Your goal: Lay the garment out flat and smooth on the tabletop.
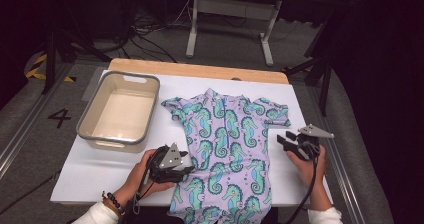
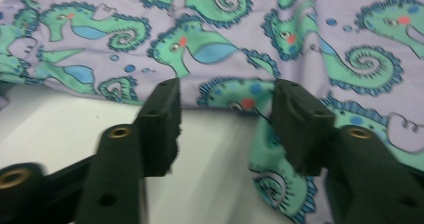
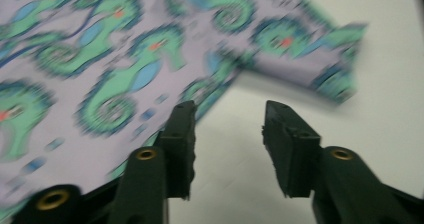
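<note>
1. High view. A child's swimsuit (image 1: 227, 144) in lilac with a seahorse print lies flat on the white tabletop (image 1: 95, 171), collar toward the far edge, legs hanging over the near edge. Its long axis runs near to far, roughly down the middle. An empty grey bin (image 1: 119, 111) stands to the left, apart from the garment. The left gripper (image 1: 184, 168) sits at the suit's left side edge, low on the body, touching or just over the cloth. The right gripper (image 1: 282, 140) hangs just off the right side edge, under the right sleeve, with bare board between it and the fabric.

2. Left gripper view. Jaws stand apart, nothing pinched. The suit's edge lies directly ahead of them; one jaw is over white board, the other over a fold of printed cloth (image 2: 270, 149).

3. Right gripper view (blurred). Jaws apart and empty. The suit's side edge (image 3: 200, 94) lies ahead and to the picture's left; the sleeve (image 3: 320, 59) is ahead, farther off.

4. Judgement: the left hand is the nearer. Each gripper faces its own side seam across the garment's long axis, so a lengthwise fold inward looks likely.
</note>
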Demonstrator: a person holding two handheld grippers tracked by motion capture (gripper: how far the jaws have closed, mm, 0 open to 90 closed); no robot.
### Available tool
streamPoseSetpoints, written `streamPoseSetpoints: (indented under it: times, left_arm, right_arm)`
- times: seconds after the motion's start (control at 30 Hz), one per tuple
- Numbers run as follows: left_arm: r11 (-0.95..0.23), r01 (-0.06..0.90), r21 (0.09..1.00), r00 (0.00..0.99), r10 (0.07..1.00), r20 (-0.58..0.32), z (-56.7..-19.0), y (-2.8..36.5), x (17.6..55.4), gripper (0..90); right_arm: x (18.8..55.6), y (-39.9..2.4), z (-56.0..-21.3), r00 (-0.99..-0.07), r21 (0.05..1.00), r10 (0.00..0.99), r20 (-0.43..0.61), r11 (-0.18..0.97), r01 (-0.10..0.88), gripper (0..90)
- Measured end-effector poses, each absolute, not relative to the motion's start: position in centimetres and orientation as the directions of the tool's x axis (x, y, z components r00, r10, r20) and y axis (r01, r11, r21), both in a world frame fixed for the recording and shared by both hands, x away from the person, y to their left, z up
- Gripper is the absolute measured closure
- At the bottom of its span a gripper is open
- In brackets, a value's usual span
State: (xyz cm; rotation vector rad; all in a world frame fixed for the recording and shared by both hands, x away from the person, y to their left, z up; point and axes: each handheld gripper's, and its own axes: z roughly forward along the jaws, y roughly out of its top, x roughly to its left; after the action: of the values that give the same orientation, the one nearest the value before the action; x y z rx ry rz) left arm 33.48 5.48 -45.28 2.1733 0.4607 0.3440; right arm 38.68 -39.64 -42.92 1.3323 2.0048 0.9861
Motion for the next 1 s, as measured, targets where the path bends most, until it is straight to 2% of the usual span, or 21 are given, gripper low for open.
streamPoseSetpoints:
  times: [0.13,0.23,0.3,0.37,0.47,0.57,0.7,0.73,0.77,0.8,0.83,0.9,1.0]
  left_arm:
    - [-0.533,0.207,0.821,0.879,0.469,0.083,-45.4,5.8,34.1,34.4]
    - [-0.525,0.214,0.824,0.876,0.476,0.075,-45.5,6.0,34.2,32.1]
    - [-0.528,0.218,0.821,0.874,0.480,0.077,-45.6,6.1,34.3,31.6]
    - [-0.527,0.217,0.822,0.880,0.470,0.069,-45.7,6.3,34.3,30.6]
    - [-0.520,0.220,0.825,0.882,0.468,0.060,-45.7,6.6,34.2,28.8]
    - [-0.518,0.216,0.828,0.882,0.467,0.062,-45.8,6.8,34.1,27.0]
    - [-0.522,0.211,0.827,0.881,0.468,0.071,-45.7,6.8,33.9,26.4]
    - [-0.523,0.212,0.826,0.882,0.467,0.069,-45.8,6.7,33.9,26.4]
    - [-0.523,0.214,0.825,0.881,0.468,0.068,-45.8,6.7,33.9,26.2]
    - [-0.527,0.215,0.822,0.882,0.467,0.069,-45.8,6.7,33.8,25.9]
    - [-0.529,0.215,0.821,0.882,0.467,0.070,-45.9,6.6,33.8,25.9]
    - [-0.529,0.215,0.821,0.882,0.466,0.069,-45.9,6.6,33.8,25.7]
    - [-0.529,0.212,0.822,0.882,0.466,0.072,-45.8,6.5,33.7,25.4]
  right_arm:
    - [42.9,-41.1,-42.2,-0.307,0.822,0.951,-0.045,0.210,0.530,50.7]
    - [45.3,-41.7,-42.3,-0.265,0.811,0.964,-0.004,0.158,0.563,50.7]
    - [47.0,-42.1,-42.7,-0.219,0.792,0.975,-0.038,0.163,0.588,51.1]
    - [48.3,-42.8,-43.3,-0.182,0.782,0.983,0.009,0.106,0.615,50.2]
    - [49.7,-43.4,-44.3,-0.127,0.751,0.992,0.012,0.075,0.656,49.6]
    - [50.5,-43.8,-44.9,-0.113,0.746,0.993,0.041,0.044,0.664,48.9]
    - [51.2,-43.7,-45.5,-0.103,0.724,0.994,0.024,0.053,0.688,49.9]
    - [51.3,-43.6,-45.5,-0.098,0.726,0.995,0.019,0.053,0.685,52.1]
    - [51.4,-43.4,-45.5,-0.101,0.722,0.995,0.009,0.064,0.689,59.3]
    - [51.4,-43.2,-45.3,-0.126,0.712,0.992,0.004,0.086,0.697,76.8]
    - [51.4,-43.2,-45.3,-0.126,0.712,0.992,0.004,0.086,0.697,76.8]
    - [51.3,-42.9,-45.1,-0.138,0.701,0.990,-0.021,0.113,0.704,86.5]
    - [51.0,-43.3,-44.8,-0.103,0.702,0.993,-0.055,0.111,0.704,88.7]
